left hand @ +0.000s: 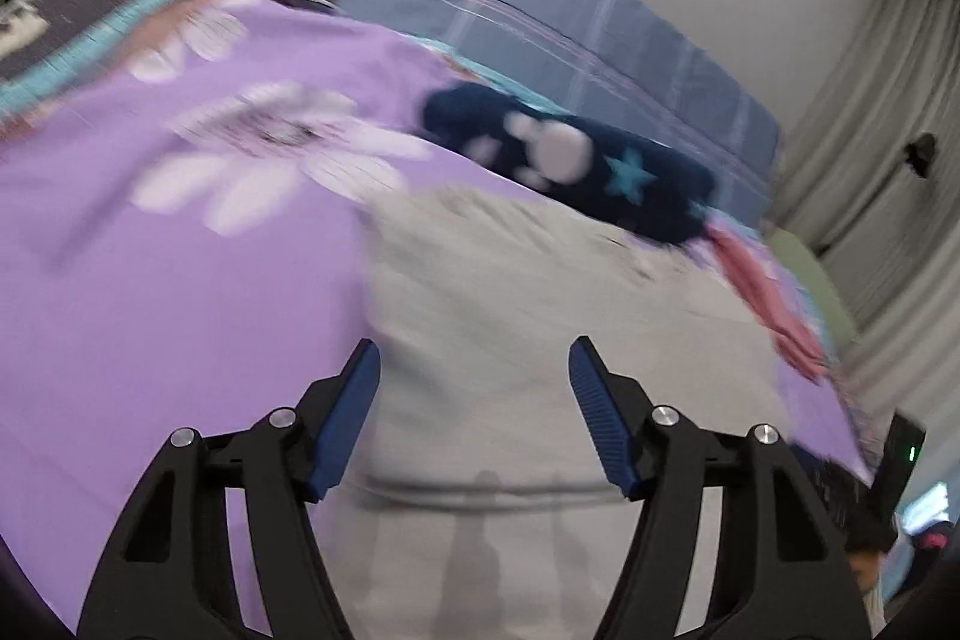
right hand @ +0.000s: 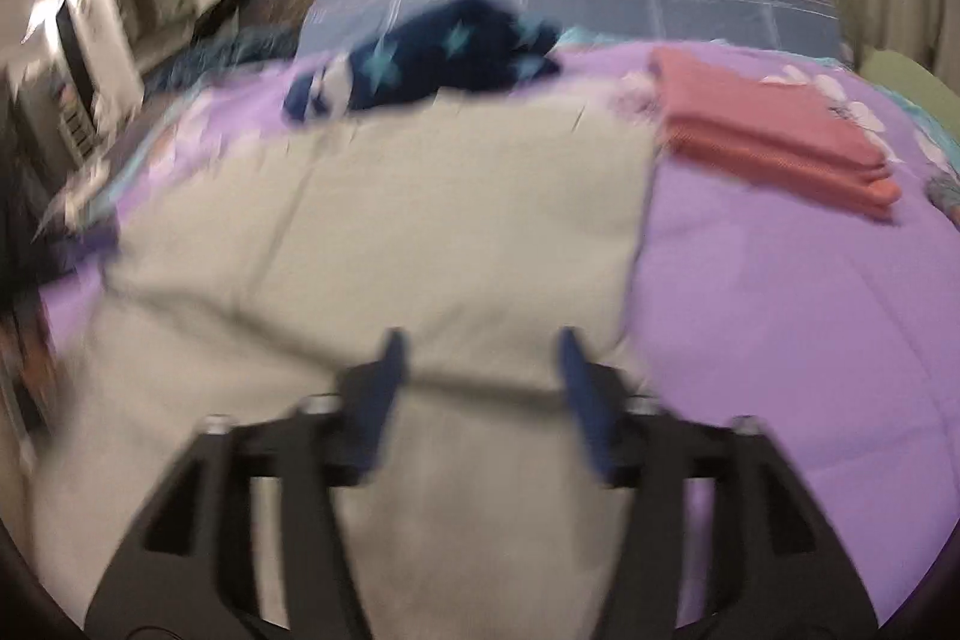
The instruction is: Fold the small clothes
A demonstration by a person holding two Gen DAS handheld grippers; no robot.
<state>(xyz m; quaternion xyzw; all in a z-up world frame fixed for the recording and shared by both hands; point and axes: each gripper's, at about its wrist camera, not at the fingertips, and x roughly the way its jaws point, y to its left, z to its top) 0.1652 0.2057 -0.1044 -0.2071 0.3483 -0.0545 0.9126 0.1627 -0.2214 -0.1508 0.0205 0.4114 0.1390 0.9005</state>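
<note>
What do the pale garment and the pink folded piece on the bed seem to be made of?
Pale garment: probably soft cotton knit, matte; it lies limp with soft creases. Pink folded piece: probably a thicker matte fabric; its stacked edges look plump. Blur hides the weave of both.

motion-blurred beige garment cut off at the lower edge, smeared dark clutter left of it
</note>
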